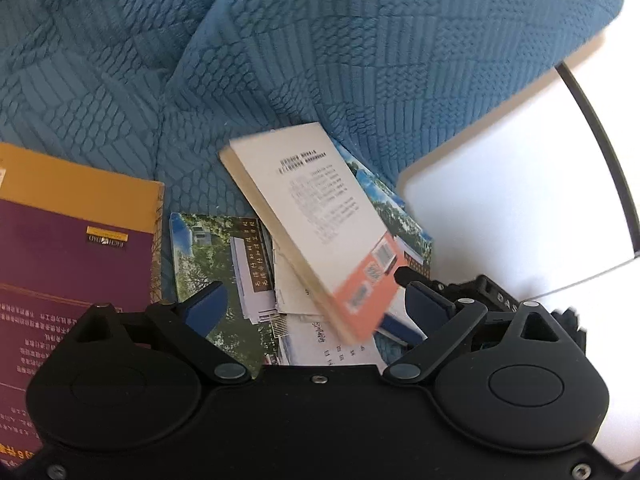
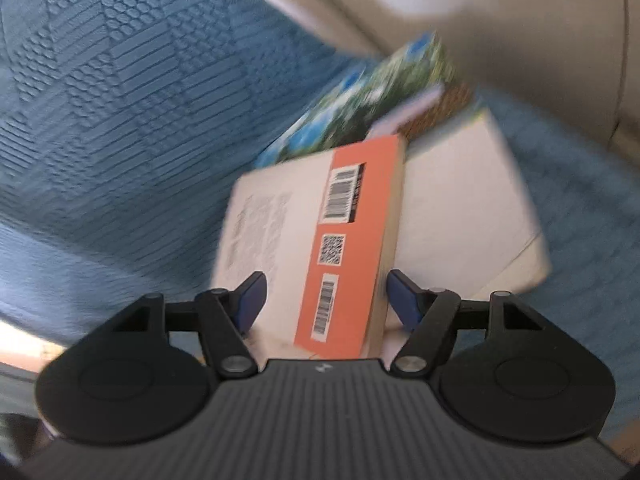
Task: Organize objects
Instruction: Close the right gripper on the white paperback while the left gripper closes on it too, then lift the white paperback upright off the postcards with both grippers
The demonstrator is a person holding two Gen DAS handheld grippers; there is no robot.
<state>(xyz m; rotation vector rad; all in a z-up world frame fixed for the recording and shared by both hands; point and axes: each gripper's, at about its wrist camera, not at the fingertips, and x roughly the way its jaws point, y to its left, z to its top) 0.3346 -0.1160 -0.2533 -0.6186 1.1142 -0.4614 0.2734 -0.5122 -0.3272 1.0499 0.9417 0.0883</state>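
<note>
A paperback with a white back cover and an orange barcode strip [image 1: 320, 216] [image 2: 344, 240] lies tilted, its orange end raised over a pile of photo-cover booklets [image 1: 208, 256] [image 2: 360, 112] and loose papers [image 1: 304, 312]. My right gripper [image 2: 326, 300] straddles that orange end; its blue pads stand on either side and I see no pad pressing on it. One of its black fingers [image 1: 404, 276] shows by the book's corner. My left gripper [image 1: 318, 304] is wide open just in front of the pile, holding nothing. A purple-and-yellow book [image 1: 72, 248] lies to the left.
Everything rests on a blue quilted cover [image 1: 280, 40] [image 2: 120, 100]. A white surface [image 1: 520, 200] with a black cable [image 1: 600, 140] borders it on the right. A white book or pad [image 2: 460, 216] lies beside the paperback, with a beige wall [image 2: 540, 40] behind.
</note>
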